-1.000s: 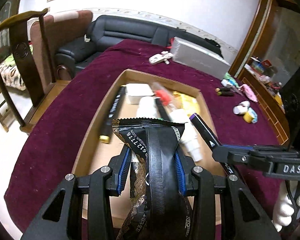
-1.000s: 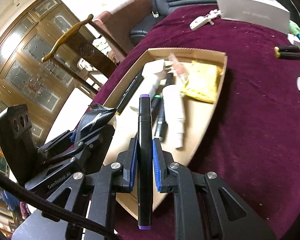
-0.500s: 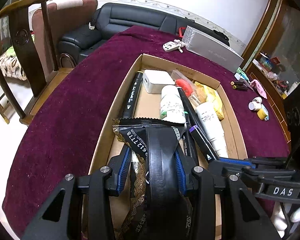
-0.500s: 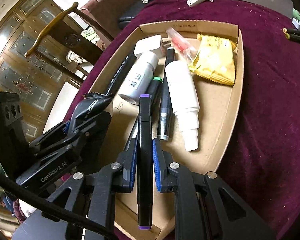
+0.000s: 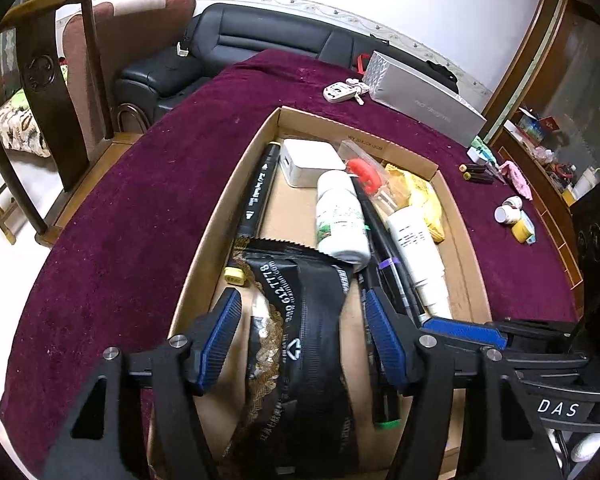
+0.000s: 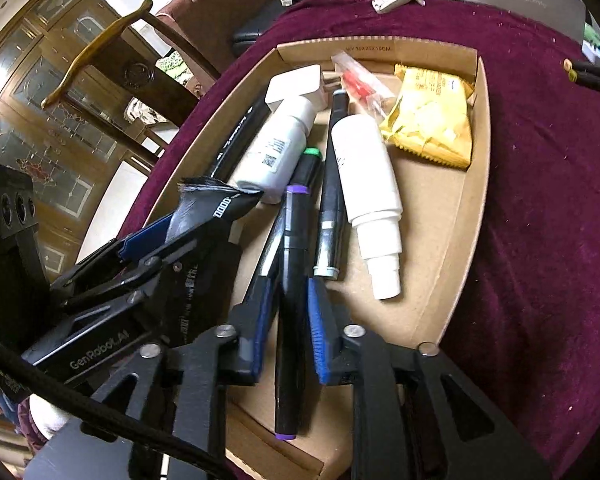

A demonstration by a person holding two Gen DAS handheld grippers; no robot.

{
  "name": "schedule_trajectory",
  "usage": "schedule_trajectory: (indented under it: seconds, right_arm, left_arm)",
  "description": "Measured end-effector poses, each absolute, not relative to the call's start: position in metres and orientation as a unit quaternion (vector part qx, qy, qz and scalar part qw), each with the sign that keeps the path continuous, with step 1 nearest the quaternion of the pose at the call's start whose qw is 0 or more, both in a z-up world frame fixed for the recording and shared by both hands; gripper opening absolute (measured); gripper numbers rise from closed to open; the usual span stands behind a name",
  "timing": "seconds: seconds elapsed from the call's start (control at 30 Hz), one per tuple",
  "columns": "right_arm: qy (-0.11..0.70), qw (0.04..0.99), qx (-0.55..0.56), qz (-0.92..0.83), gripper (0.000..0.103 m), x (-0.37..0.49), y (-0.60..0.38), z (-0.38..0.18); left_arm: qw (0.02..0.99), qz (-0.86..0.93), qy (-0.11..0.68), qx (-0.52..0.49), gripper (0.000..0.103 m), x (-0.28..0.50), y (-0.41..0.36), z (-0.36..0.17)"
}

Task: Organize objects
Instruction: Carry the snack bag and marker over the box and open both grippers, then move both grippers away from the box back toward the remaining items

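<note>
Releasing into the cardboard box [image 5: 236, 184]: left tongs [image 5: 300, 336] open around black pouch [image 5: 300, 320], right tongs [image 6: 288, 312] just parted off purple-capped marker [image 6: 294, 280]; bottles [image 5: 508, 212] on the worktop's right remain.

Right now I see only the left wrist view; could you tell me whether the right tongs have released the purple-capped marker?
Observer: Yes, the right tongs have just been opening; the purple-capped marker sits between the pads, which look clear of it.
Operator: Is there free room beside the spray bottle?
Observer: Yes, bare floor of the cardboard box shows between the white spray bottle and the right-hand wall, nearer than the yellow packet.
</note>
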State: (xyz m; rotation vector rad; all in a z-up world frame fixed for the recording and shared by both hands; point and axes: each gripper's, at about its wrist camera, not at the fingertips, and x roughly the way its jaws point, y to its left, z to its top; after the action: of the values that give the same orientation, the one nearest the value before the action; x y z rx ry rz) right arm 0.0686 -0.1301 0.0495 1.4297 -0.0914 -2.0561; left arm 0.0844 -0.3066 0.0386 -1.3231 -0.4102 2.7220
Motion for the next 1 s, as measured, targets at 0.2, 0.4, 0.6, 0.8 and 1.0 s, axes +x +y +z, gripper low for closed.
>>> schedule_trajectory:
  seconds: [0.2,0.4,0.6,0.8,1.0]
  right_arm:
    - [-0.039,0.311,0.52,-0.795,0.039,0.071,-0.116,0.062]
    - [-0.051,0.303,0.5,-0.81,0.051,0.072,-0.092,0.074]
    - [-0.079,0.278,0.491,-0.822,0.053,0.064,-0.057,0.076]
    - [-0.106,0.216,0.48,-0.844,0.053,0.051,0.013,0.075]
    - [-0.072,0.121,0.44,-0.887,0.053,0.045,0.076,0.083]
  left_arm:
    - [0.04,0.89,-0.168,-0.423,0.059,0.093,-0.31,0.056]
    - [0.046,0.905,-0.178,-0.384,0.066,0.112,-0.297,0.089]
    - [0.099,0.907,-0.147,-0.383,0.071,0.112,-0.244,0.109]
    - [0.162,0.889,-0.104,-0.414,0.071,0.1,-0.175,0.104]
    - [0.189,0.872,-0.072,-0.447,0.071,0.085,-0.12,0.085]
